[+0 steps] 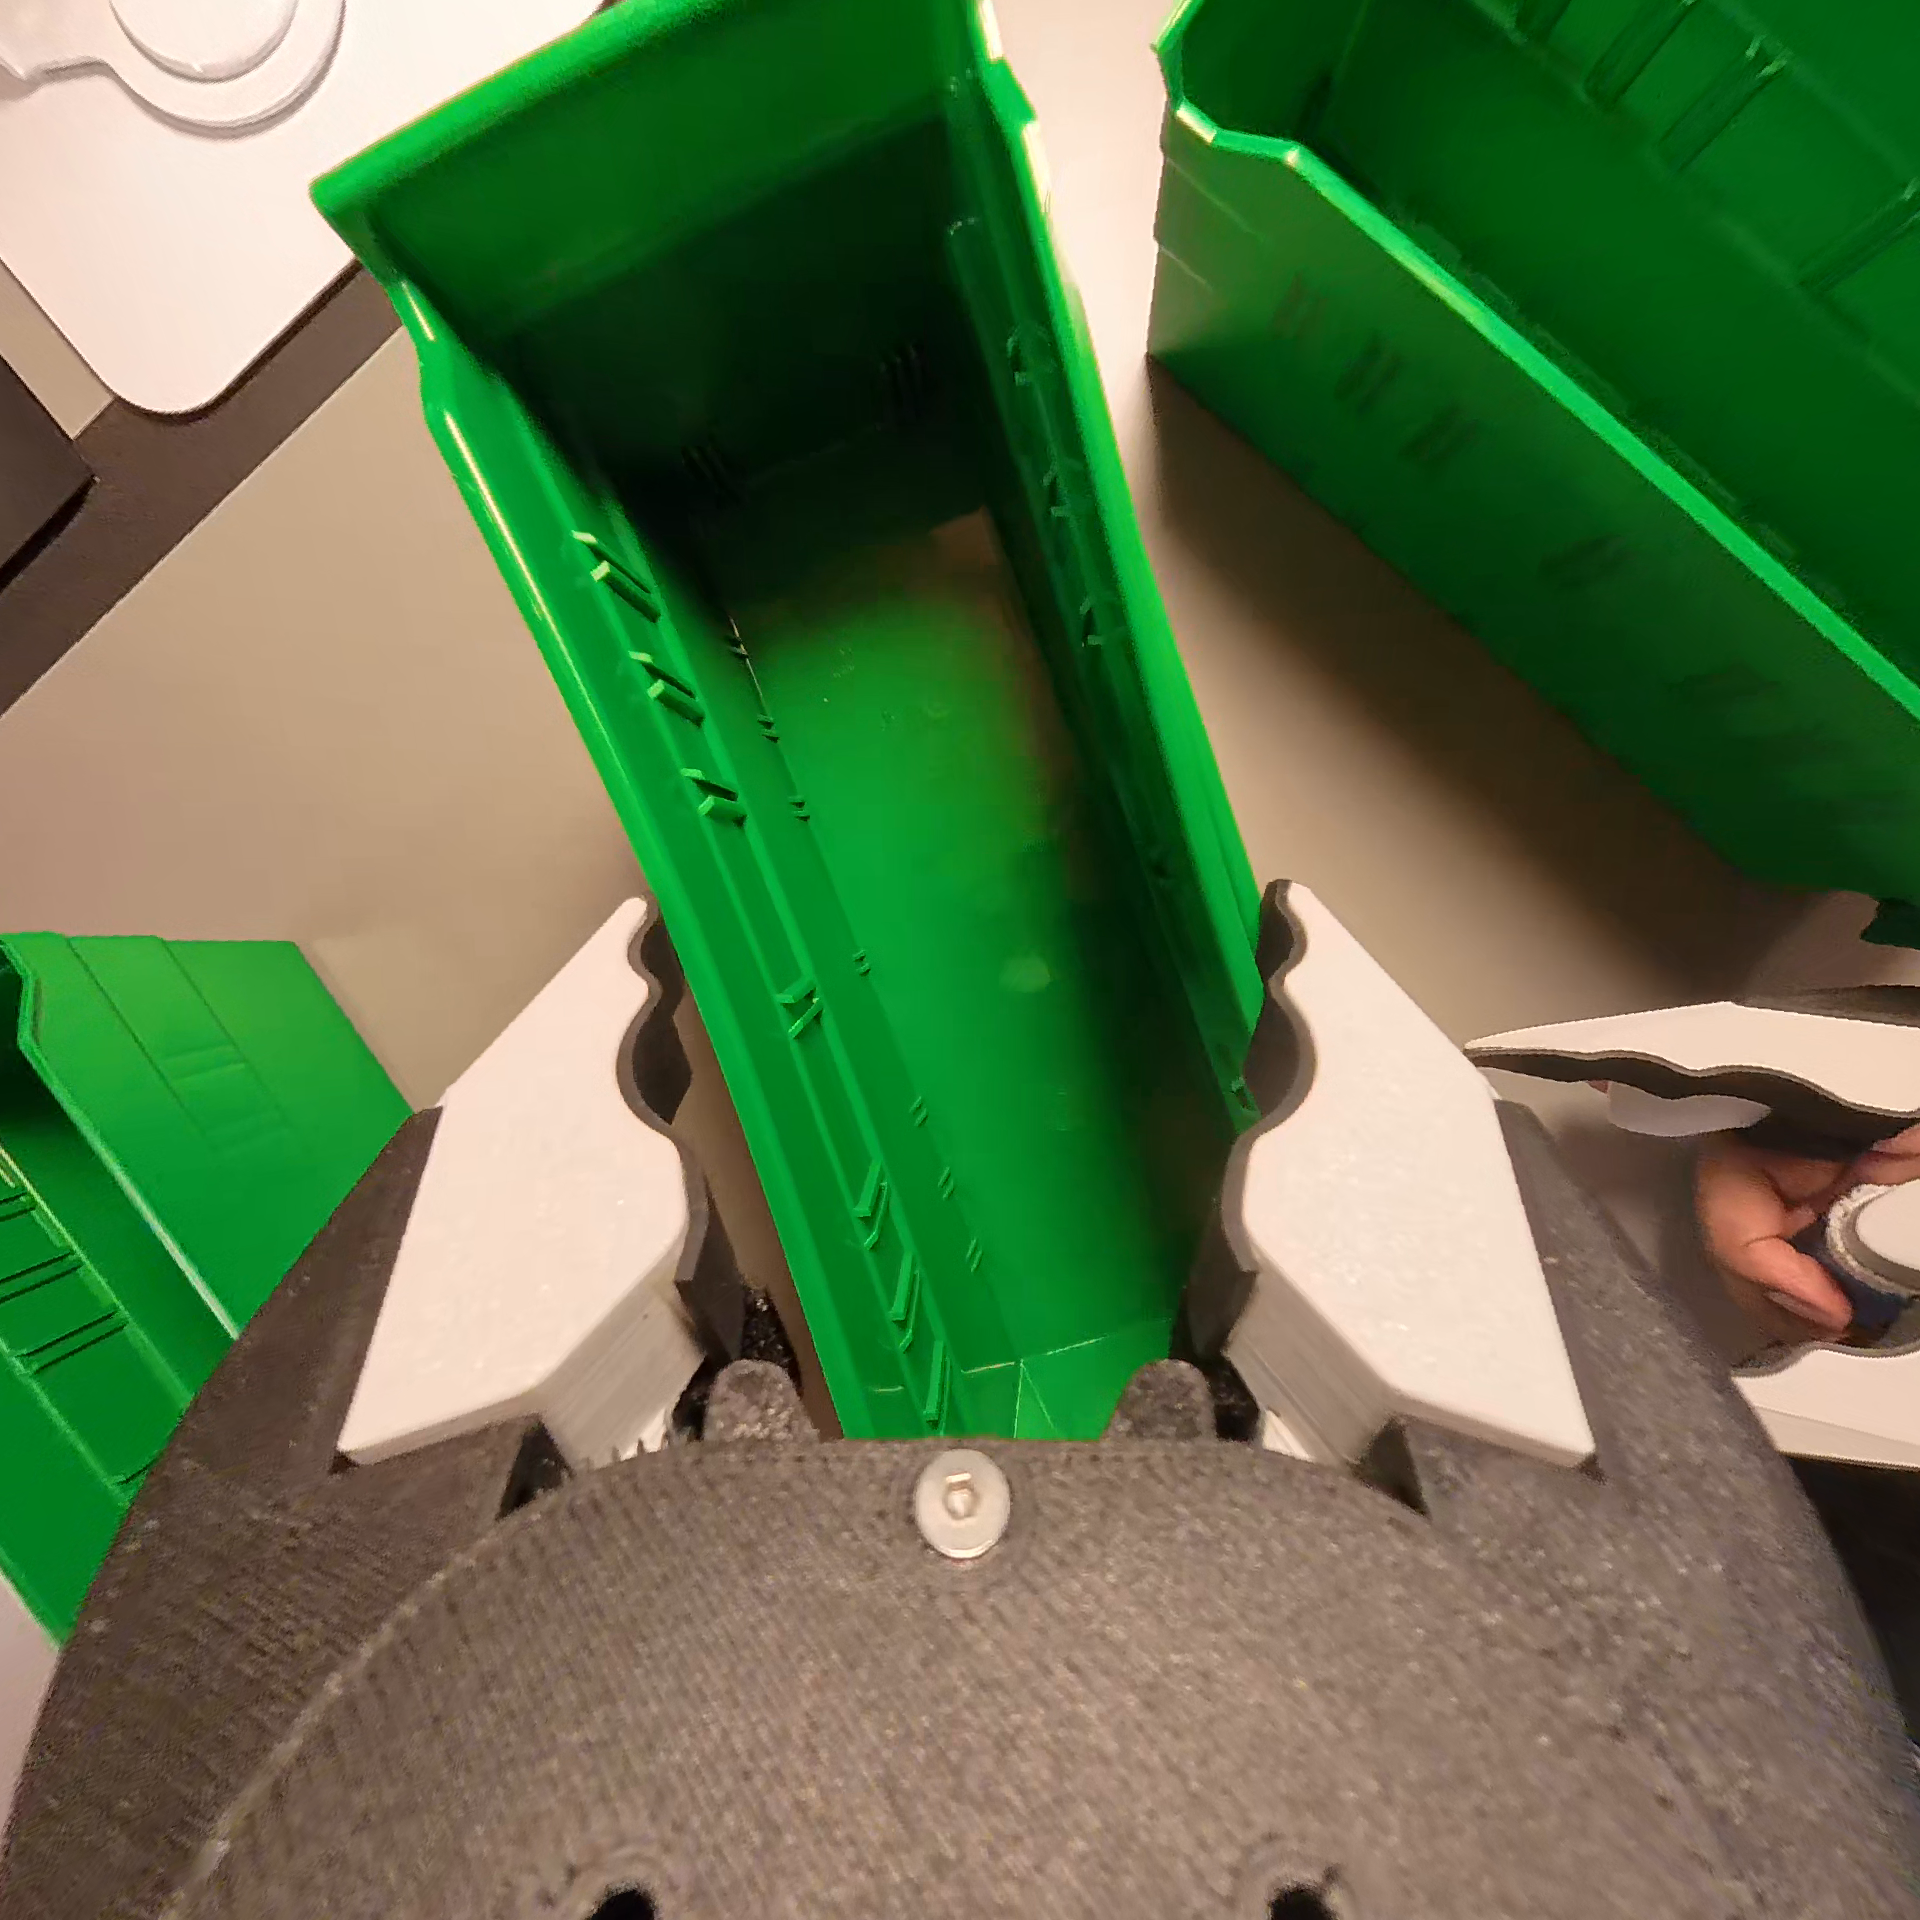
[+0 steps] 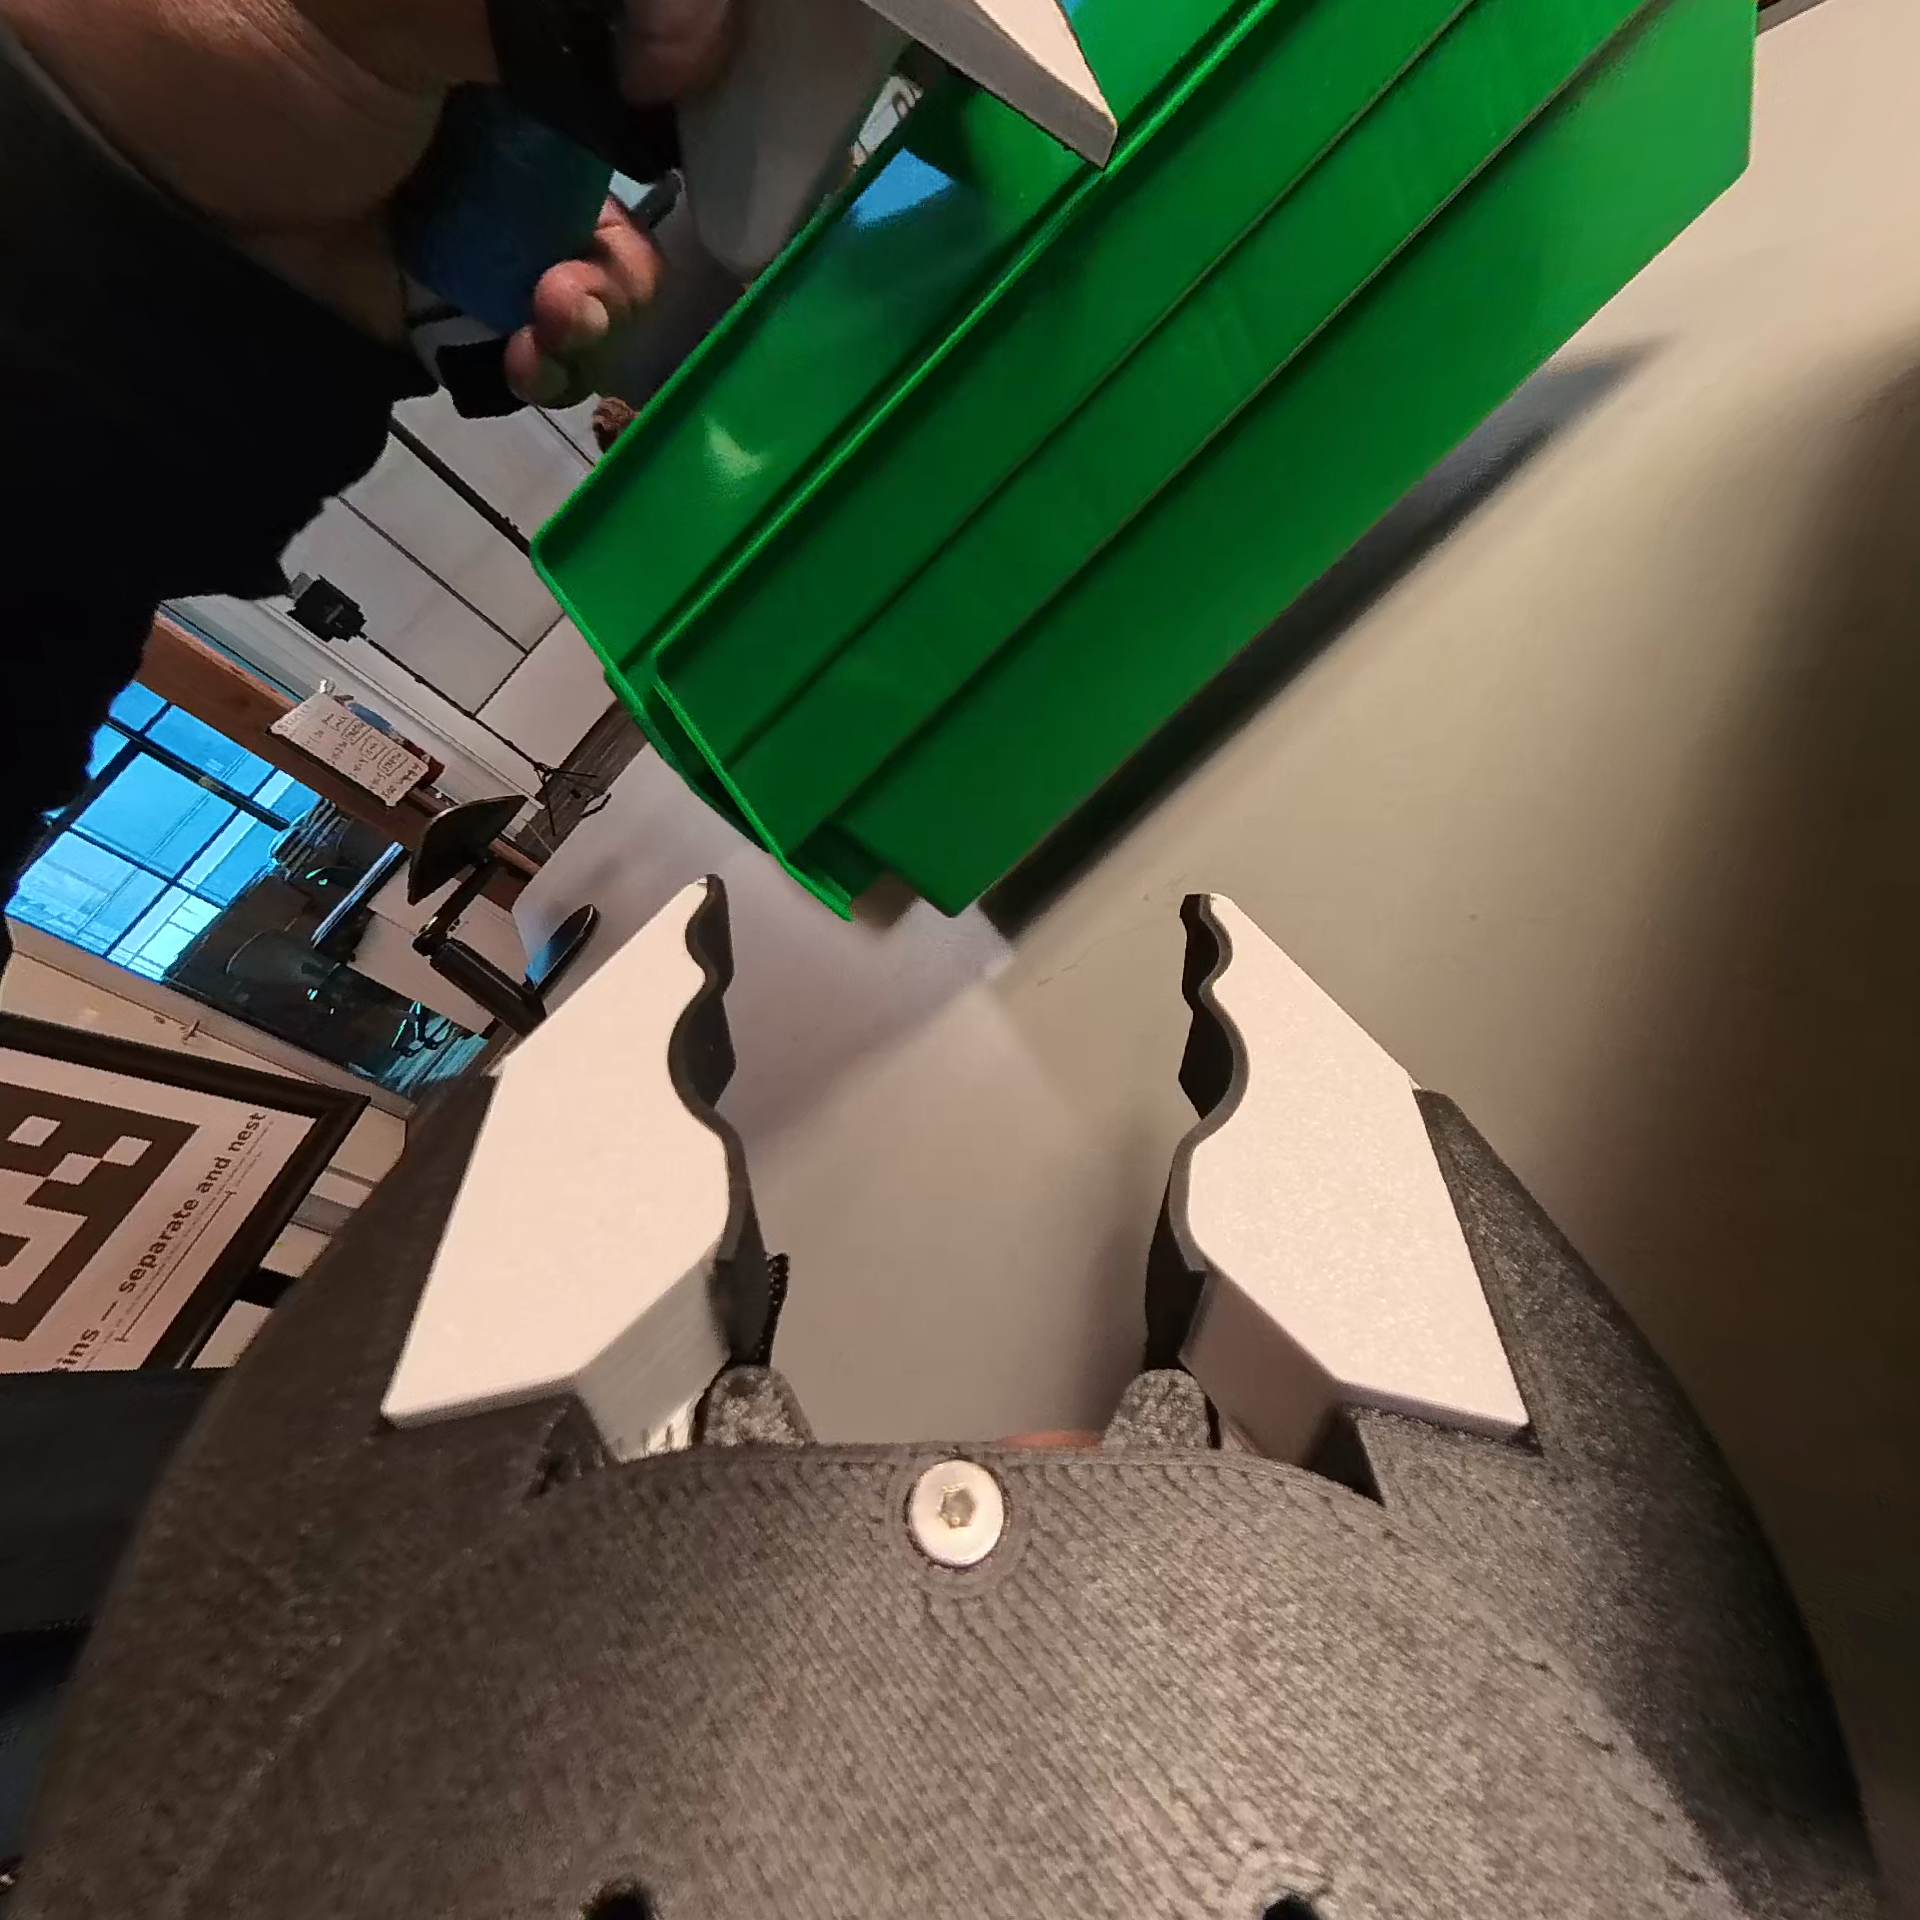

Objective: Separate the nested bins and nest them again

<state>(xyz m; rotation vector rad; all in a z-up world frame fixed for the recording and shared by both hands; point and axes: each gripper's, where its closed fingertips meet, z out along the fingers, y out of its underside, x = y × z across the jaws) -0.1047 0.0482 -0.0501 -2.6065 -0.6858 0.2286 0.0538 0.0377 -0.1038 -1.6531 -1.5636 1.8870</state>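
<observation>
A long narrow green bin (image 1: 935, 831) runs lengthwise between the fingers of my left gripper (image 1: 961, 914). Both pads press on its side walls, so the gripper is shut on it across its width. In the right wrist view the same bin (image 2: 1143, 468) hangs tilted over the beige table (image 2: 1558, 935), its low corner near the surface and a shadow under it. One left finger (image 2: 997, 73) lies on its upper end. My right gripper (image 2: 951, 935) is open and empty just below that low corner. It also shows at the right edge of the left wrist view (image 1: 1662, 1049).
A large green bin (image 1: 1558, 416) stands at the upper right and another green bin (image 1: 156, 1195) at the lower left. A white moulded tray (image 1: 156, 156) lies at the top left. A person's hand (image 2: 582, 312) holds the left gripper. A framed sheet (image 2: 125, 1195) stands at the left.
</observation>
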